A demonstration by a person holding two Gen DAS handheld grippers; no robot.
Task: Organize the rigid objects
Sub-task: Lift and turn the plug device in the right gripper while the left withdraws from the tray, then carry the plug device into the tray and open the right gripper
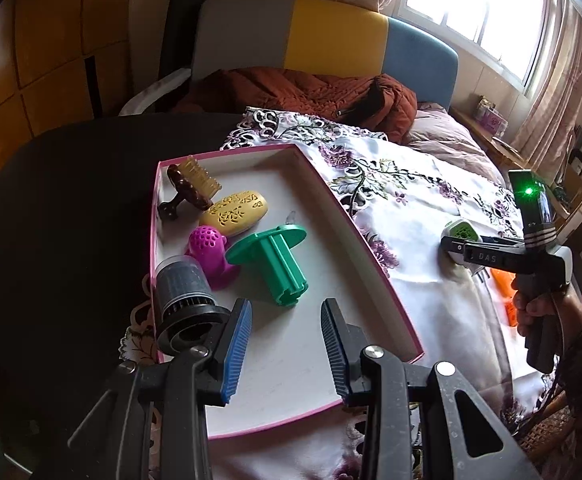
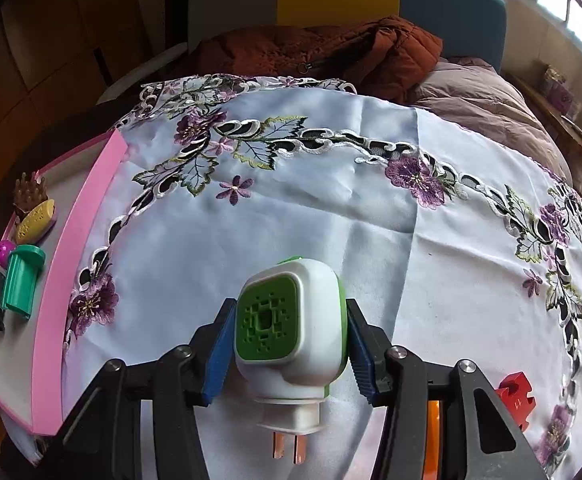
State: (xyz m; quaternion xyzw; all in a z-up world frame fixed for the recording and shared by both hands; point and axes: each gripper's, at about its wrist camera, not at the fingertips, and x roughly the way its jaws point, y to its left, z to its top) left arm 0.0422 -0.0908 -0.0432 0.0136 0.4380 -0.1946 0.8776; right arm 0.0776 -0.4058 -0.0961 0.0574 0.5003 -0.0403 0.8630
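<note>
A pink-rimmed white tray (image 1: 371, 252) holds a brown brush (image 1: 189, 188), a yellow perforated case (image 1: 237, 212), a magenta piece (image 1: 211, 254), a green spool (image 1: 279, 258) and a black cylinder (image 1: 187, 300). My left gripper (image 1: 285, 348) is open and empty over the tray's near part. My right gripper (image 2: 289, 352) is shut on a white and green plug-in device (image 2: 291, 332) above the floral cloth; it also shows in the left wrist view (image 1: 461, 236). The tray (image 2: 79, 240) lies far left in the right wrist view.
A white embroidered cloth (image 2: 331, 200) covers the table. A red block (image 2: 515, 396) and an orange piece (image 2: 433, 436) lie near my right gripper. A rust jacket (image 2: 323, 48) and bedding lie behind. A dark table surface (image 1: 71, 200) lies left of the tray.
</note>
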